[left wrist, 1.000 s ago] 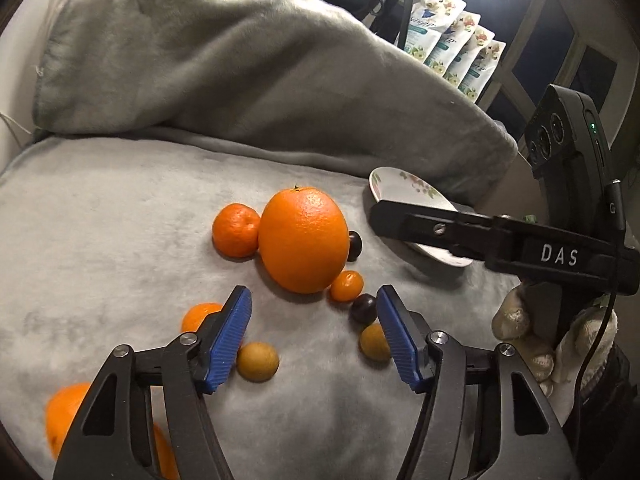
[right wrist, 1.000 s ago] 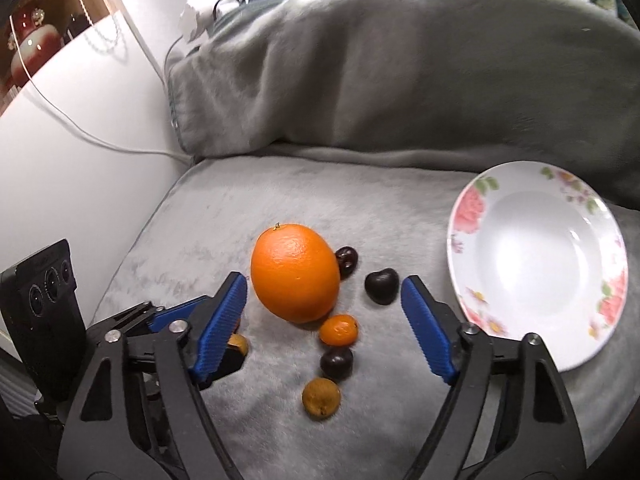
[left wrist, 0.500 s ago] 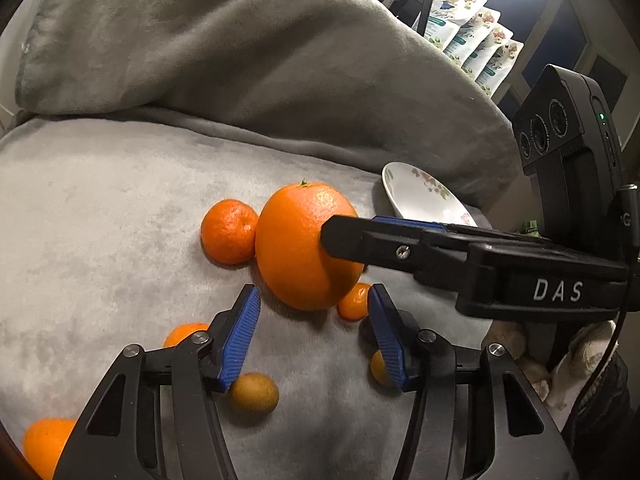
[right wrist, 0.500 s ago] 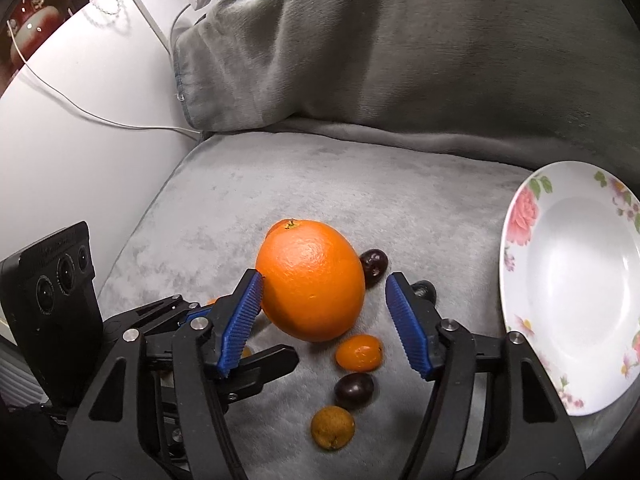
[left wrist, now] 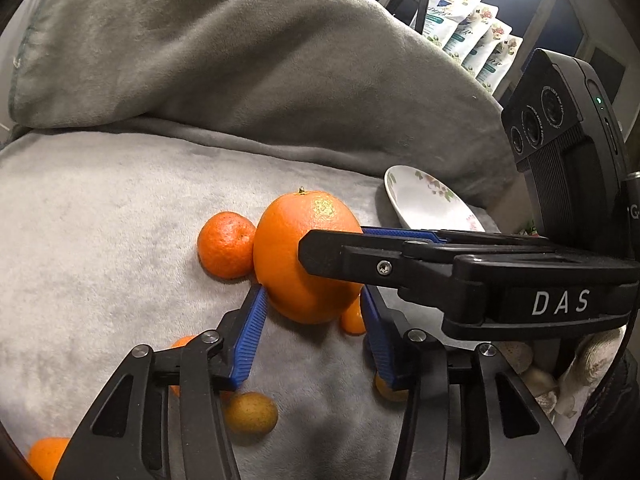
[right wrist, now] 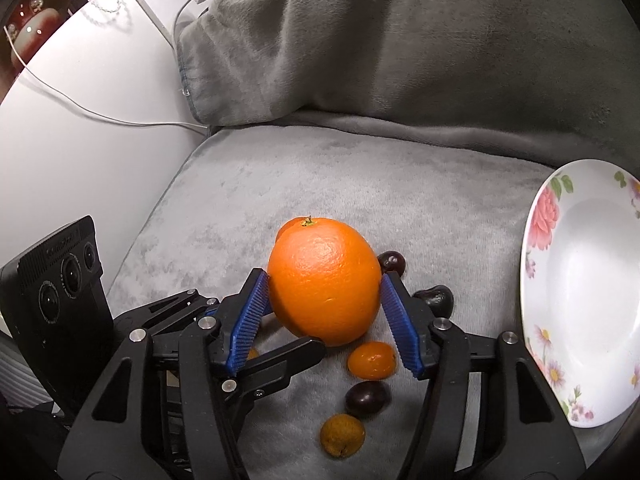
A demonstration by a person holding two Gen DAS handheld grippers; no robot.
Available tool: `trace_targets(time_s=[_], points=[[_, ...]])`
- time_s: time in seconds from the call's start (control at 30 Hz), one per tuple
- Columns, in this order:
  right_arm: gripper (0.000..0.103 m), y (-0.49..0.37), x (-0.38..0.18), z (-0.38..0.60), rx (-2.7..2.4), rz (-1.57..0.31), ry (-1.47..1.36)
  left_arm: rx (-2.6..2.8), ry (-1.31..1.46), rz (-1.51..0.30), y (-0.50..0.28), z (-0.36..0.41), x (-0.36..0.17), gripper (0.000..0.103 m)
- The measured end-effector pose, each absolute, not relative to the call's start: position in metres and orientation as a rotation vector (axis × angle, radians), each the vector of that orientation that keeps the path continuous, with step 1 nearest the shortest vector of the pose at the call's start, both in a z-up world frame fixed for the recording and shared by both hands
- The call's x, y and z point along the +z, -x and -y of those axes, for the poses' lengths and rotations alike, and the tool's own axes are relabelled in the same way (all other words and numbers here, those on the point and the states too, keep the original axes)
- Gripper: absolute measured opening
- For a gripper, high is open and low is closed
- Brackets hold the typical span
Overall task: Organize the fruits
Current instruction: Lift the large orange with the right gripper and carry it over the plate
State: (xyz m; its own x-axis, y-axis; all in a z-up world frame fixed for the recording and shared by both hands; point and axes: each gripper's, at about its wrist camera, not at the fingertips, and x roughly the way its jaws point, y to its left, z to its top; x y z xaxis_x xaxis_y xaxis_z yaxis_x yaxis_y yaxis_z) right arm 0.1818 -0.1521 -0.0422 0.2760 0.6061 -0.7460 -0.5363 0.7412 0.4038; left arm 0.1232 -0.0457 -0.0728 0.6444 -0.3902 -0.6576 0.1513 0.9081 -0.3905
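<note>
Fruit lies scattered on a grey blanket (right wrist: 360, 176) spread over a cushioned seat, with a folded bulk of the same cloth rising along the far edge. Large orange (right wrist: 324, 280) stands stem-up near the middle of the blanket, both tools converging on it.

Right gripper (right wrist: 324, 320): jaws closing, blue pads touching the orange on its left and right flanks — contact appears made on both sides, the fruit resting on the blanket.

Left gripper (left wrist: 312, 332): jaws closing around the lower near side of the orange; the left pad tip sits at the fruit's edge, the right pad is partly hidden behind the right tool's finger, so a firm grasp cannot be confirmed.

Other items:
- Mandarin (left wrist: 226, 244) touching the orange on the side away from the plate.
- Small kumquat (right wrist: 372, 360) just in front of the orange, between the right gripper's fingers.
- Dark plum (right wrist: 367, 397) and brownish fruit (right wrist: 342, 435) in line nearer the camera.
- Two more dark fruits, one (right wrist: 392, 262) behind the right pad, another (right wrist: 436, 300) just outside it.
- Yellowish fruit (left wrist: 250, 412) beneath the left tool.

Flowered plate (right wrist: 540, 292) lies at the blanket's right edge — nothing on it.
</note>
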Motion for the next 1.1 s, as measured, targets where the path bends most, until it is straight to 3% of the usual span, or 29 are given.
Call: trace_targets(time_s=[0.5,1.1], points=[[0.06,-0.174,-0.028,0.167,0.753,-0.996,-0.077,-0.326,0.298,-0.78,-0.117,0.056,-0.06,0.046],[0.06,-0.172,0.004,0.249,0.63,-0.929,-0.133,-0.445,0.24,-0.749,-0.136,0.128,-0.037,0.046]])
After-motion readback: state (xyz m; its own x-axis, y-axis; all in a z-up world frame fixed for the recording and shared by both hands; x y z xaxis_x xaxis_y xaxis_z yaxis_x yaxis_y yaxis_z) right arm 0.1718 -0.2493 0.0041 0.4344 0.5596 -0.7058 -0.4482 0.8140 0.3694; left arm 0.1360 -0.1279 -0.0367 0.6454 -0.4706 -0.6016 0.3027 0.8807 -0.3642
